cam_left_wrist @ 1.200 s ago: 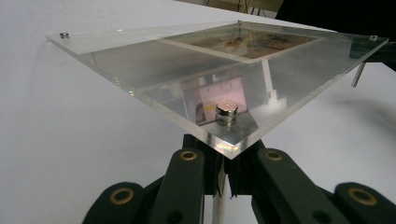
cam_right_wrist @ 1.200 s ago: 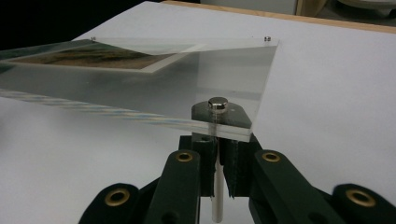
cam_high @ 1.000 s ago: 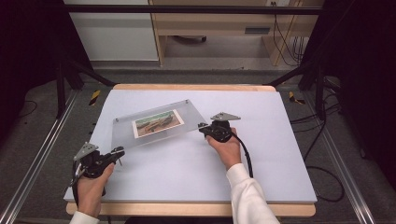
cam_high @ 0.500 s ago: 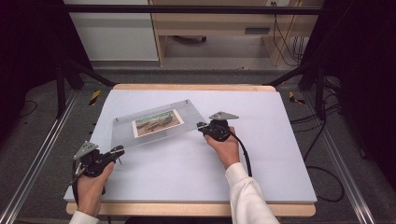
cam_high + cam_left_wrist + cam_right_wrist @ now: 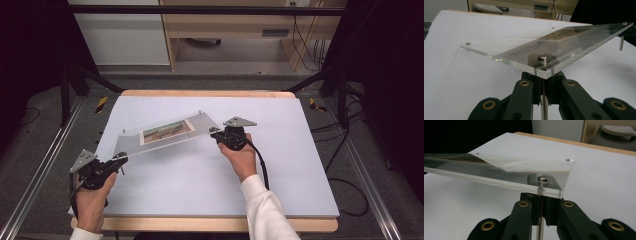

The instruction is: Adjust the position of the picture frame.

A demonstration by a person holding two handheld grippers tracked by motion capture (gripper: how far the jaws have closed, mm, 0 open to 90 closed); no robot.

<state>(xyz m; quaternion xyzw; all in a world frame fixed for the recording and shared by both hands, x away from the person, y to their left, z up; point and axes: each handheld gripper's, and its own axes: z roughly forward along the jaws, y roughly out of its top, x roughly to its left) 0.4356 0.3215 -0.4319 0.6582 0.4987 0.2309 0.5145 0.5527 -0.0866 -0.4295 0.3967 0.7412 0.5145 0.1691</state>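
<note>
You hold the clear frame (image 5: 165,135) above the worktop (image 5: 280,170), your left tongs (image 5: 121,159) clamped at its near left corner, your right tongs (image 5: 214,133) clamped at its right corner, which sits higher.

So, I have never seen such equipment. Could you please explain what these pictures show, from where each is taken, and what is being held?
There is no machine here: a person holds a hand tool with two black jaws in each hand. One picture looks down from above the table, which is covered in white. There the left gripper and the right gripper each grip an opposite corner of a clear plastic frame with a photo inside. The frame looks tilted, higher at the right gripper's end.

The other two pictures come from small cameras riding on the grippers, looking along their jaws. In each, the jaws are shut on a thin metal pin under a corner of the frame, below a round metal cap.
</note>
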